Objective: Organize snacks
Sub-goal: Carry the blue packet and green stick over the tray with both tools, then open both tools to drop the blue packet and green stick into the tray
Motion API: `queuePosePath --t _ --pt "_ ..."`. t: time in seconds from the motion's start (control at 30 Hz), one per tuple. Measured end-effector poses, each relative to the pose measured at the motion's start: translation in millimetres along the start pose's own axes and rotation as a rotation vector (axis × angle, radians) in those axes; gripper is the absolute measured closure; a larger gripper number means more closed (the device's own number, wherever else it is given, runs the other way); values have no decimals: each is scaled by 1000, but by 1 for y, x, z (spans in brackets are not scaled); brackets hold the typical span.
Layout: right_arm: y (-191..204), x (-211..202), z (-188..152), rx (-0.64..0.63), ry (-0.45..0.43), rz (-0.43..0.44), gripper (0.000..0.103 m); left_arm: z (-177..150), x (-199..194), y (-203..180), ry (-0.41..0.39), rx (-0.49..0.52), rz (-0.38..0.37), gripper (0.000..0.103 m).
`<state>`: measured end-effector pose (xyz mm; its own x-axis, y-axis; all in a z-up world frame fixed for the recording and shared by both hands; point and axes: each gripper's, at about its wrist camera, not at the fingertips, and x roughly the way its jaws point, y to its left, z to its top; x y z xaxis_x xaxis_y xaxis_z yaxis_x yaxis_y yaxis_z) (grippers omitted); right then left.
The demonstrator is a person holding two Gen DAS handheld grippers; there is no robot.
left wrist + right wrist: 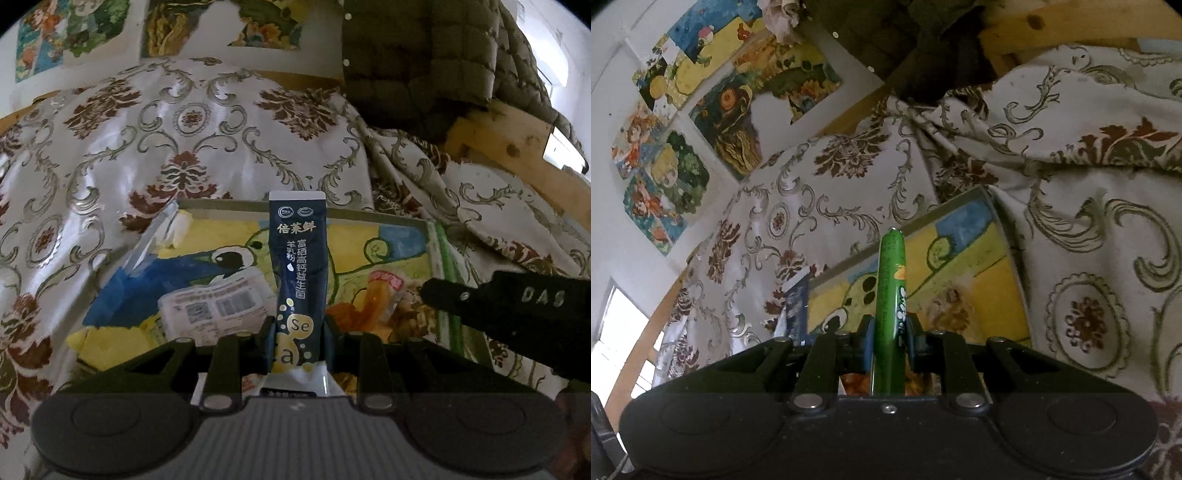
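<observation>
Left of the painted tray (388,218), patterned cloth (147,140) lies bare to the wall. The left gripper (300,328) pinches a dark sachet (298,258) above the tray, which holds a white packet (218,302) and an orange snack (373,299). The right gripper (891,332) clamps a green stick (891,288) over the tray's right part.

The tall dark navy foil sachet (297,280) reads "倍莱鲜", "羊乳粉", "富硒高钙益生菌", "Se" and "Ca". The black plastic tongs arm (517,306) at right reads "DAS".
</observation>
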<state>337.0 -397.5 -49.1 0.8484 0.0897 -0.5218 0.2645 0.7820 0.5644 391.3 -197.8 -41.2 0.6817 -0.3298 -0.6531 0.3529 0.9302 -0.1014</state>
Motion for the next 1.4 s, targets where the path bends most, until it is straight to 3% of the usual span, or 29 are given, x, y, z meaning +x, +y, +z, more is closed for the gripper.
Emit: queuePosePath --t 0.3,0.7,0.9,1.0,1.07,1.27,1.4 --pt "0 14 -10 -81 33 -42 84 -3 20 -3 48 5 1 75" --pt "0 14 -12 -87 35 -55 82 -8 24 -4 67 5 1 73" --pt "3 11 -11 -101 38 -59 72 -14 18 1 62 -40 -10 69" --pt "6 6 -12 -98 34 -63 65 -17 8 6 49 -60 -18 59" --pt "10 1 -11 -106 27 -66 62 -19 -2 9 28 -63 -12 47" --pt "21 -20 -12 -145 -6 -83 41 -28 -41 28 -65 -123 27 20" --pt "27 -37 -12 -166 -21 -92 25 -31 -68 45 -117 -182 57 10"
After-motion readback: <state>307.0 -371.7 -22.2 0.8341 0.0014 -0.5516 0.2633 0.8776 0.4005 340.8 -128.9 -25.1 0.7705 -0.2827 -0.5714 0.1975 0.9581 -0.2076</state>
